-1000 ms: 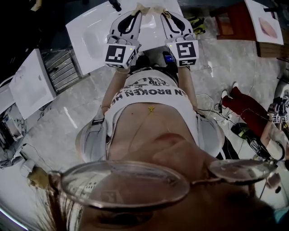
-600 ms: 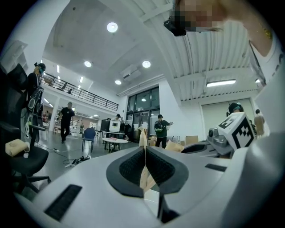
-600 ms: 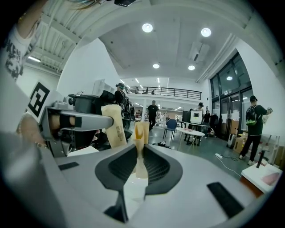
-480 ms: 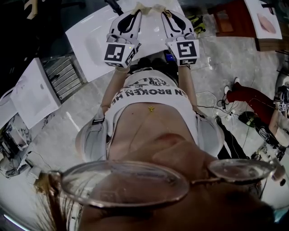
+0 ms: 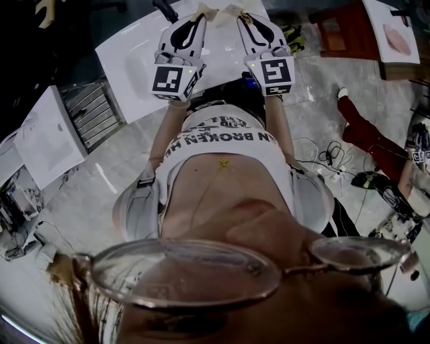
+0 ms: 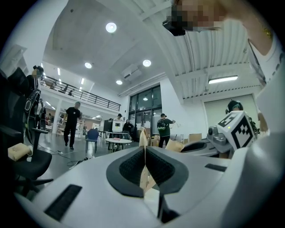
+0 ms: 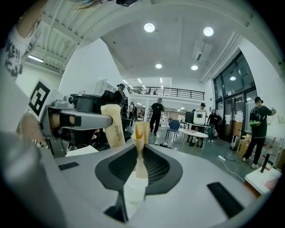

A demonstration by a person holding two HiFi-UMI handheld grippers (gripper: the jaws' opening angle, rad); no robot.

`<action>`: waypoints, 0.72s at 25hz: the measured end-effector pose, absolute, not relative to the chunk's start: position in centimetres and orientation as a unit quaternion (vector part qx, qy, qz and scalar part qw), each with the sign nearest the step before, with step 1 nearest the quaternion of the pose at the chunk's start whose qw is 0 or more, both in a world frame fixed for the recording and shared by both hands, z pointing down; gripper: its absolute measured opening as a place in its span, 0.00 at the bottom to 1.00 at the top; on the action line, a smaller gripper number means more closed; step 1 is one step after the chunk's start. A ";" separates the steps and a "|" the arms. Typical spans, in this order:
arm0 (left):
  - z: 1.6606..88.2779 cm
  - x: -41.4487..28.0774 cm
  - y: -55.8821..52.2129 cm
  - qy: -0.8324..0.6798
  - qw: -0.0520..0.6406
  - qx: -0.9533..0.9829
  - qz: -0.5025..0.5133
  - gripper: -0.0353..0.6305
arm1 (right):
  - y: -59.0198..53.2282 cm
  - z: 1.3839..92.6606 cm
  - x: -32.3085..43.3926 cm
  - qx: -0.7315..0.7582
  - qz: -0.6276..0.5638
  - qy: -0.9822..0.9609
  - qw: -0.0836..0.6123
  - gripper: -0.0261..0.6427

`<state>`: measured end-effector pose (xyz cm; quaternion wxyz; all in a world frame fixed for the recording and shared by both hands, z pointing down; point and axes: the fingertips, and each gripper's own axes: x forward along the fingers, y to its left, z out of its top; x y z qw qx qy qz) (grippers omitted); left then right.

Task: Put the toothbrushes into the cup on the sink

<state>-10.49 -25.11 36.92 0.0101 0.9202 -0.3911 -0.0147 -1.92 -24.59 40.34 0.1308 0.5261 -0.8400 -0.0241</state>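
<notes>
We are in a large, bright hall with people standing well off in the background. Below us the head view shows a white sink (image 5: pixel 131 57) on a pale stone floor (image 5: pixel 101 168), and we hold both tools out level over its near edge. Neither the toothbrushes nor the cup shows in any view, so we cannot say where on this surface they lie.

The left tool (image 5: pixel 203 9) is pressed together with nothing in it, its taped tips (image 6: pixel 143 139) meeting. The right tool (image 5: pixel 236 11) is likewise closed on itself, its tan tips (image 7: pixel 141 133) touching and empty.

We judge the task not yet begun. We expect the toothbrushes to be light, stiff and slim, with smooth handles that may roll or slip. We would pinch each at mid-handle, across its flatter faces and away from the bristles, so it drops into the cup handle-down.
</notes>
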 end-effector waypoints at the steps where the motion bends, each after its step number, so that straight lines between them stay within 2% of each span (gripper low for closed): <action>1: 36.9 -10.1 -25.3 -0.396 0.009 0.918 -0.014 0.08 | -24.9 40.3 -1.6 0.522 -0.025 -0.842 0.131 0.13; 10: 36.4 -5.4 -27.0 -0.421 0.012 0.907 -0.008 0.08 | -27.6 39.8 2.8 0.491 -0.027 -0.860 0.133 0.13; 18: 37.4 -4.6 -28.0 -0.433 0.019 0.901 -0.001 0.08 | -28.7 40.7 3.8 0.480 -0.020 -0.867 0.132 0.13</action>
